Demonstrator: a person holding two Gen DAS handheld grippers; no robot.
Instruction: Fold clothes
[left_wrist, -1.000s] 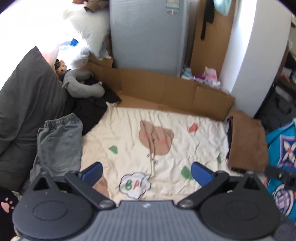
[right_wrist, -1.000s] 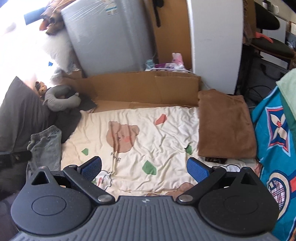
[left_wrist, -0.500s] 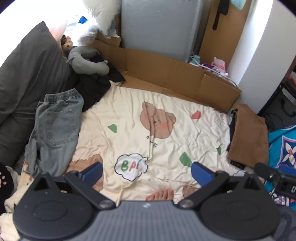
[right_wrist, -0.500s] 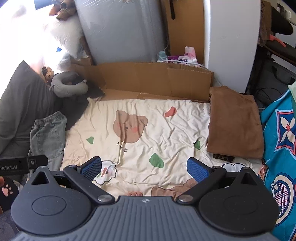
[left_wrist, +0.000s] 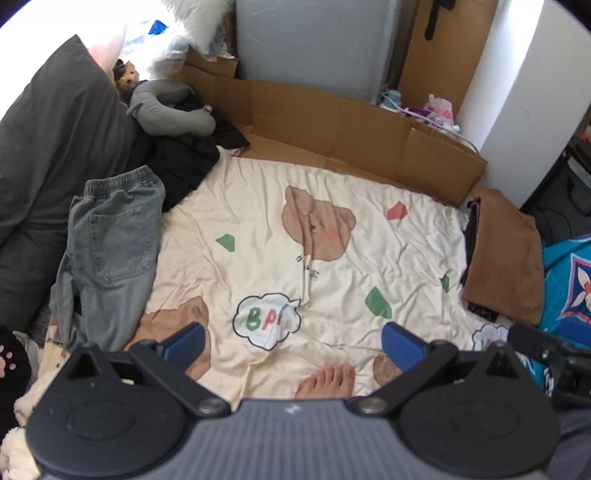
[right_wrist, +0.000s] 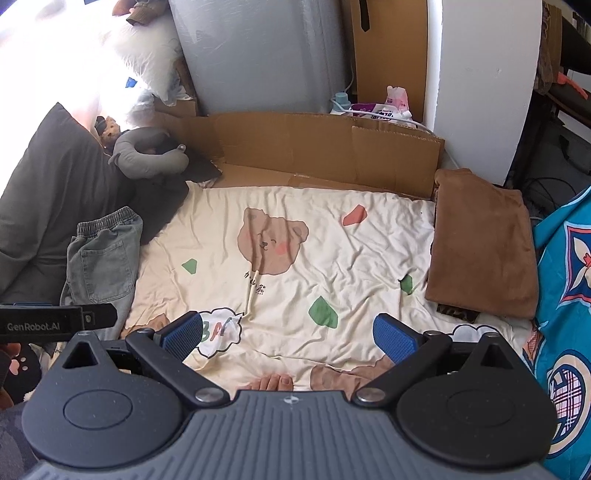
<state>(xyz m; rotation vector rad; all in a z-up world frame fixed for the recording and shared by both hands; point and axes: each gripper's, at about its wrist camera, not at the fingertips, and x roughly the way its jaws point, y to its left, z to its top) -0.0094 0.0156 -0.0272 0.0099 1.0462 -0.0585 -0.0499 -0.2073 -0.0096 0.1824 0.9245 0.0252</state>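
Grey-blue jeans (left_wrist: 110, 254) lie crumpled at the left edge of a cream bear-print sheet (left_wrist: 295, 258); they also show in the right wrist view (right_wrist: 103, 262). A folded brown garment (left_wrist: 506, 258) lies on the sheet's right side, also in the right wrist view (right_wrist: 484, 243). My left gripper (left_wrist: 293, 341) is open and empty, held above the sheet's near edge. My right gripper (right_wrist: 291, 334) is open and empty, also above the near edge. The left gripper's body shows at the left of the right wrist view (right_wrist: 55, 321).
A dark grey pillow (left_wrist: 48, 155) and a grey neck pillow (left_wrist: 166, 110) sit at the left. Flattened cardboard (right_wrist: 314, 147) lines the far edge. A blue patterned cloth (right_wrist: 565, 295) lies at the right. A bare foot (left_wrist: 327, 380) rests on the near edge.
Both grippers have risen and tilted downward, so more of the sheet's near edge and the foot are in view. Both stay open and empty.
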